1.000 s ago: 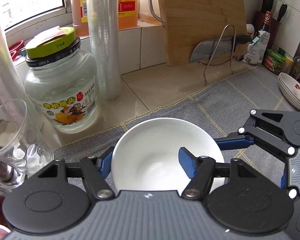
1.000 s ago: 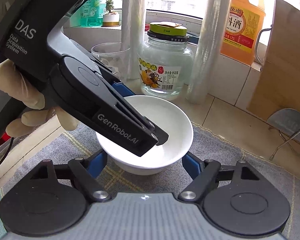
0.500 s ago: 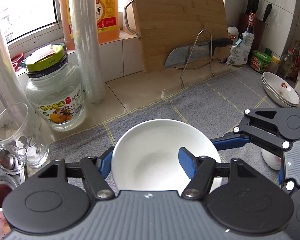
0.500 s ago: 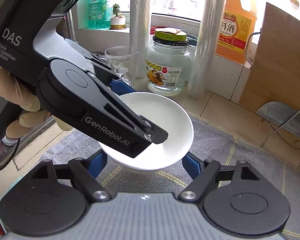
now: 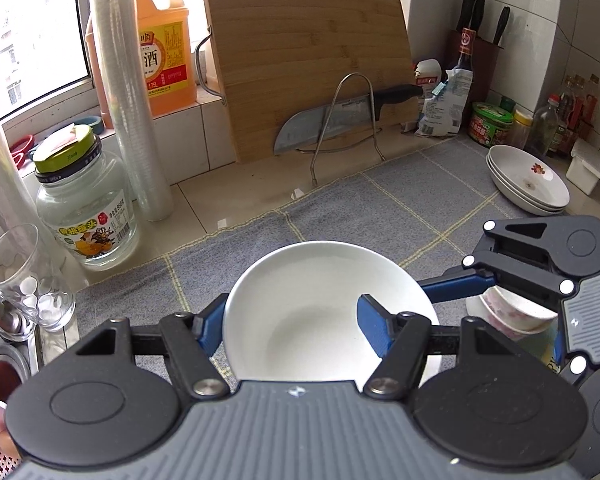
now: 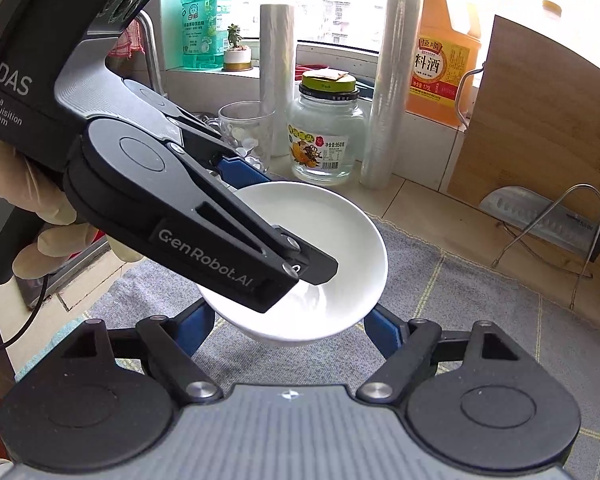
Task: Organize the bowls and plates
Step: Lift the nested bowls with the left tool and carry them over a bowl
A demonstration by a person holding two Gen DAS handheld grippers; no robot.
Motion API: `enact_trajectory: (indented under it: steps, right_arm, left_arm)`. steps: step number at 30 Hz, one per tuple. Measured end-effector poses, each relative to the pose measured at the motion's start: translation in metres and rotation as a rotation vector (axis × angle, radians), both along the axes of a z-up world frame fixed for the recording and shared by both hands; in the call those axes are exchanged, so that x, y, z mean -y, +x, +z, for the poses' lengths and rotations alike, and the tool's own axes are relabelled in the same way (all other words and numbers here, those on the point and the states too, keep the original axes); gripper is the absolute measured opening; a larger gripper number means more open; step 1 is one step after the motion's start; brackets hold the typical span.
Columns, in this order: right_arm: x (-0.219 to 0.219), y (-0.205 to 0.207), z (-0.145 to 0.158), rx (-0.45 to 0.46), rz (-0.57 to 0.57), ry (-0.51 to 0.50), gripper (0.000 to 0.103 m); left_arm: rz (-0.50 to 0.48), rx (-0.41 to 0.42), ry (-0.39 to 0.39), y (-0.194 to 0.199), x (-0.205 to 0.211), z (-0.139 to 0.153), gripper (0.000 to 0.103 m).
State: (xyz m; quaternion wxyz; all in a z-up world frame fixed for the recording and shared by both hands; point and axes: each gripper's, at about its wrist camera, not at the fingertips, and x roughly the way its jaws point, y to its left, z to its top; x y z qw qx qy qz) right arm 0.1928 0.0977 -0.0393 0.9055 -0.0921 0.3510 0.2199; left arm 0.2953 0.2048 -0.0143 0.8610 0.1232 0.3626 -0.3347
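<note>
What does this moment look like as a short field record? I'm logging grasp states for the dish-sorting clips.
held item: white bowl
holder: left gripper, one finger inside the bowl, one outside, clamped on its rim
bowl state: lifted above the grey mat, tilted
right gripper: open, under the bowl, holding nothing
likely destination: patterned bowls at right, a guess
other dishes: stacked plates, far right

Tiled counter carries grey mat, jar, stacked plates.
</note>
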Motion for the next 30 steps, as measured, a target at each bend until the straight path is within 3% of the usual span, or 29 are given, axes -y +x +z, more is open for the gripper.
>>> enact_trajectory:
  steps: [13, 30]
  right_arm:
    - [0.049, -0.039, 0.011, 0.029, -0.044, 0.012, 0.085]
    - [0.126, -0.080, 0.010, 0.045, -0.183, -0.012, 0.085]
  left_arm:
    - [-0.057, 0.026, -0.006, -0.030, 0.052, 0.015, 0.067]
    - [-0.207, 0.037, -0.026, -0.055, 0.141, 0.022, 0.067]
